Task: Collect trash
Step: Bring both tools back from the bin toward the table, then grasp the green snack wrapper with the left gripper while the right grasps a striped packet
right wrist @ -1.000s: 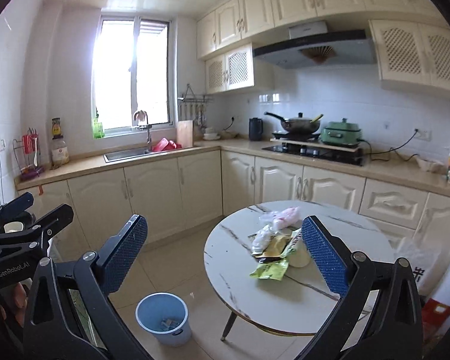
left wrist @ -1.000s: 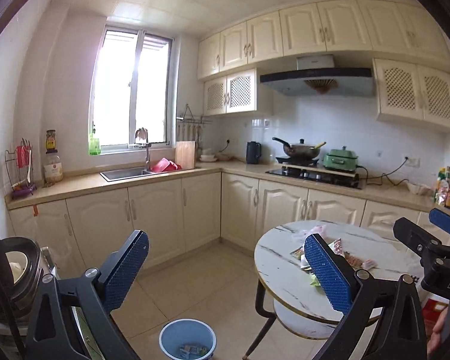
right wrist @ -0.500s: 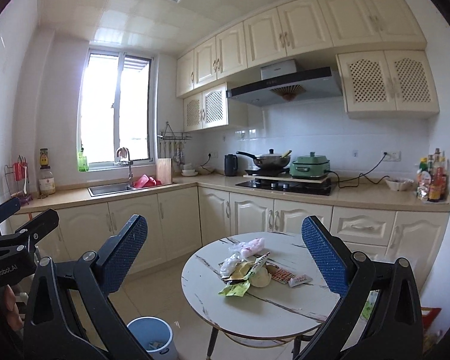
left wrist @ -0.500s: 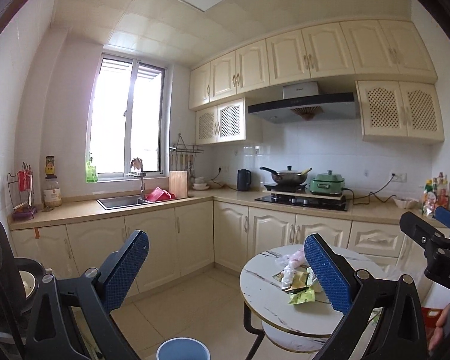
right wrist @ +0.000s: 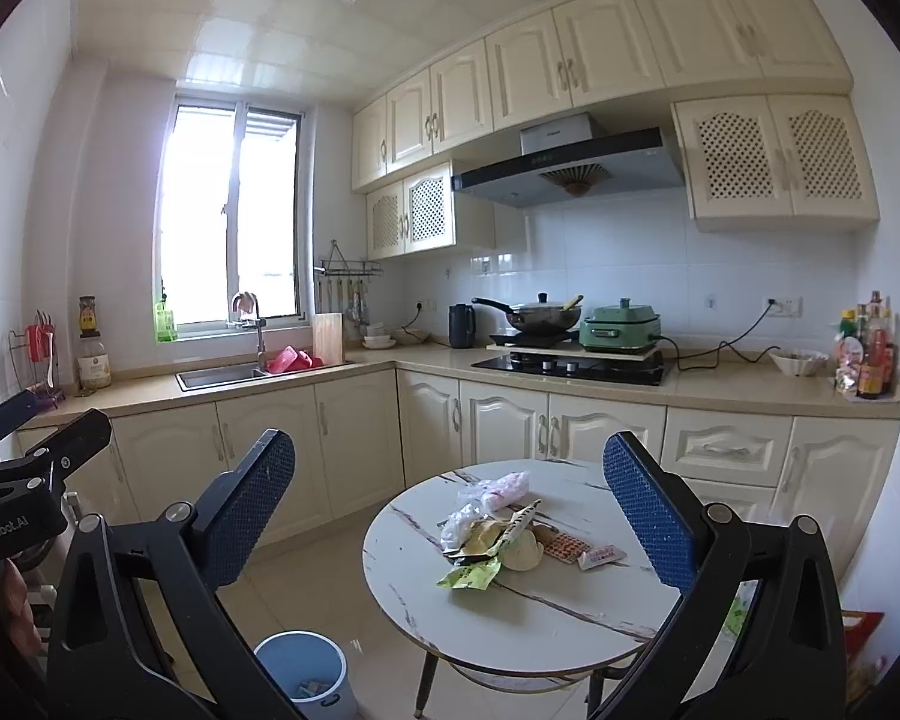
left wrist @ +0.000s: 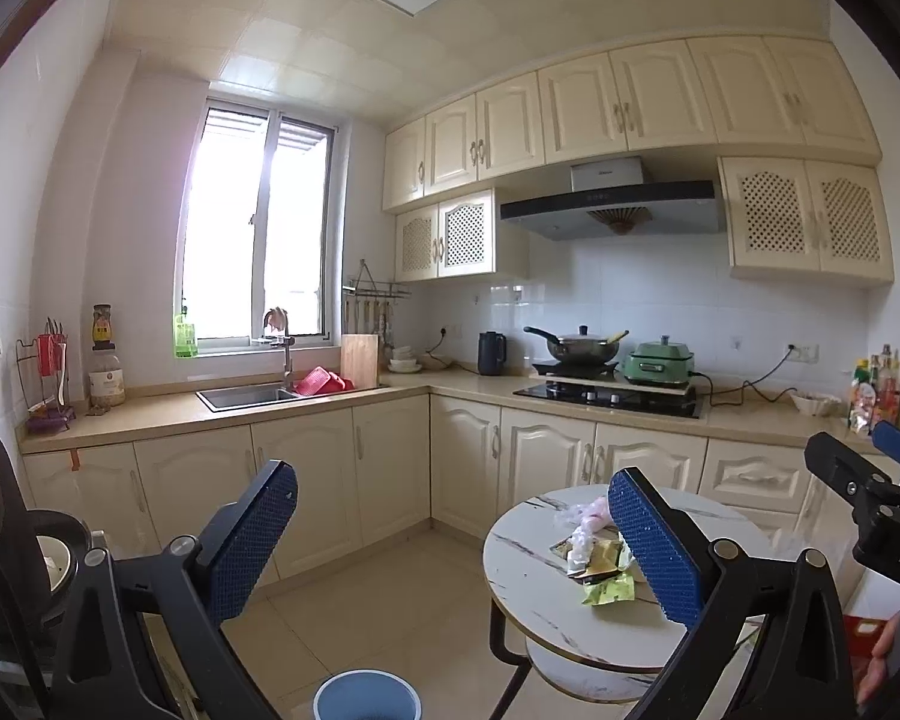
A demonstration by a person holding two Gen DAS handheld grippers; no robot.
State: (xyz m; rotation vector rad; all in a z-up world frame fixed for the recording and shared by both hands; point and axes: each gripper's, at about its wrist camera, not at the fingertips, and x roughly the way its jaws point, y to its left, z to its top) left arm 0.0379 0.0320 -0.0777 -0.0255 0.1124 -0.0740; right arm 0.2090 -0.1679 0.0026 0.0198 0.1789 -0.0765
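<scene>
The trash [right wrist: 498, 534], a loose heap of wrappers, a clear bag and a few small packets, lies near the middle of the round marble-patterned tabletop [right wrist: 528, 618], well ahead of both claws and below their blue pads. The right claw [right wrist: 450, 516] hangs in the air with its fingers wide apart and nothing between them; the left claw [left wrist: 453, 546] is likewise spread and empty. A blue bin [right wrist: 306, 678] stands on the floor just left of the table, with a few scraps at its bottom.

In the left view the right-hand pad covers part of the heap, and the bin [left wrist: 366, 696] is cut off by the lower edge. What the individual packets are is hard to make out. A bit of a hand shows at the edge of each view.

Around it is a kitchen with cream cabinets, a beige worktop, a sink under a bright window, a hob with a wok and a green cooker beneath an extractor hood, and a tiled floor.
</scene>
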